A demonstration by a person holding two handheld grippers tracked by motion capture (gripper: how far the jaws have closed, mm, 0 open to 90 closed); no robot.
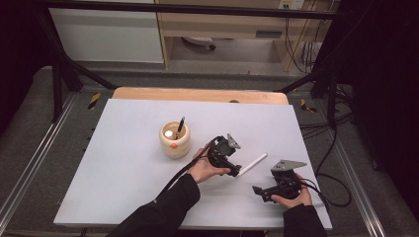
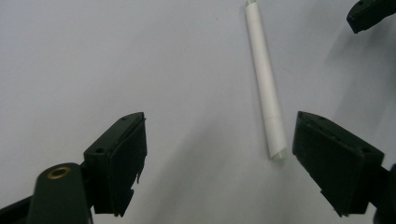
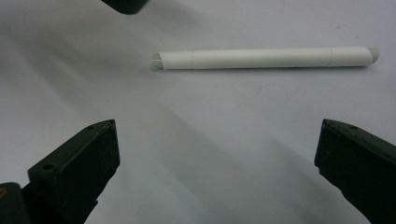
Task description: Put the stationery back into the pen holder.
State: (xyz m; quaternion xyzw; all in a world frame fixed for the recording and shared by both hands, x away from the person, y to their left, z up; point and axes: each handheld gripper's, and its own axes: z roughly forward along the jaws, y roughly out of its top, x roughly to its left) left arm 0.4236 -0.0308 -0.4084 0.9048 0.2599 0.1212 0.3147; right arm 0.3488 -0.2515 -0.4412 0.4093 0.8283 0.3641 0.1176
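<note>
Left gripper (image 2: 217, 154): jaws apart, nothing between the pads, angled down at the counter (image 1: 123, 163). The slim white paper-wrapped cylindrical stick (image 2: 265, 79) lies flat on the counter just ahead of it, near end just beside the inner face of its right-hand jaw, far end running away forward. Not centred in the gap.

Right gripper (image 3: 217, 163): jaws wide, empty, hovering low. Same stick (image 3: 264, 58) lies crosswise ahead of it, apart from both pads.

Further out, up-left of the left gripper: round pale wooden ribbed holder cup (image 1: 175, 139) with a dark pen (image 1: 180, 127) standing in it, well apart from the stick.

Risks, as I judge them:
- Closing now, the jaw beside the stick's end would hit first and roll or skid it sideways, since it's round on a smooth counter.
- Grabbing only the tip would let the long end droop and pivot out.
- Both grippers sit near the stick; if both go in together, they could collide.
</note>
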